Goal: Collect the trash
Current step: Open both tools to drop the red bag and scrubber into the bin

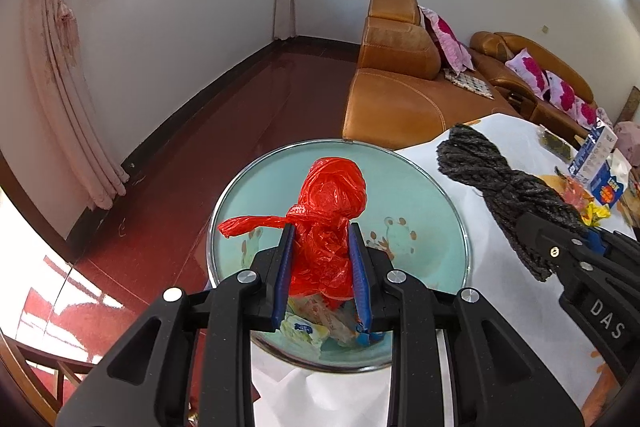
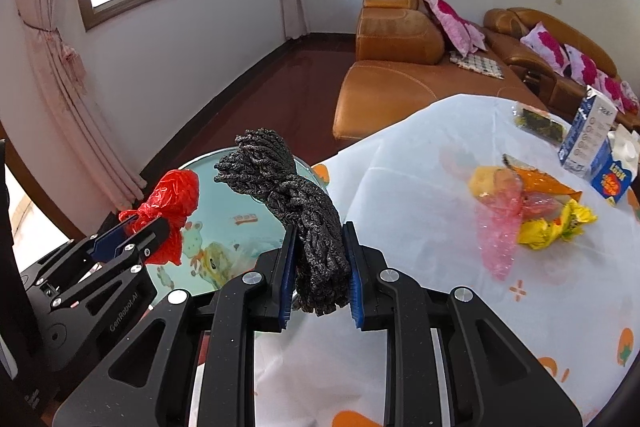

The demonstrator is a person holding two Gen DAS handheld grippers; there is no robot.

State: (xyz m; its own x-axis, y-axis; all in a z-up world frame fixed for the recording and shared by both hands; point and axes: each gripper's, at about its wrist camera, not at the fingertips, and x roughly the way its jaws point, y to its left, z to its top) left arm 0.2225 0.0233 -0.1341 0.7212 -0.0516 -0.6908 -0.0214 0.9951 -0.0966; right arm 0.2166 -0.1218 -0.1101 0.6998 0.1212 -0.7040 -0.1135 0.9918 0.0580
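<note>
My left gripper (image 1: 322, 231) is shut on a crumpled red plastic bag (image 1: 332, 195) and holds it over a round pale-blue basin (image 1: 432, 203) that has wrappers in its bottom. The bag (image 2: 172, 199) and left gripper (image 2: 148, 231) also show at the left of the right wrist view. My right gripper (image 2: 320, 231) is shut on a dark grey bundle of braided cord (image 2: 296, 199), held above the basin's rim (image 2: 208, 159) at the table edge. In the left wrist view the cord (image 1: 492, 175) and right gripper (image 1: 560, 227) are at the right.
A table with a white printed cloth (image 2: 420, 267) holds pink, orange and yellow wrappers (image 2: 528, 211), blue-and-white cartons (image 2: 596, 143) and a dark packet (image 2: 540, 123). An orange leather sofa (image 2: 400, 67) with pink cushions stands behind. Red floor lies at the left.
</note>
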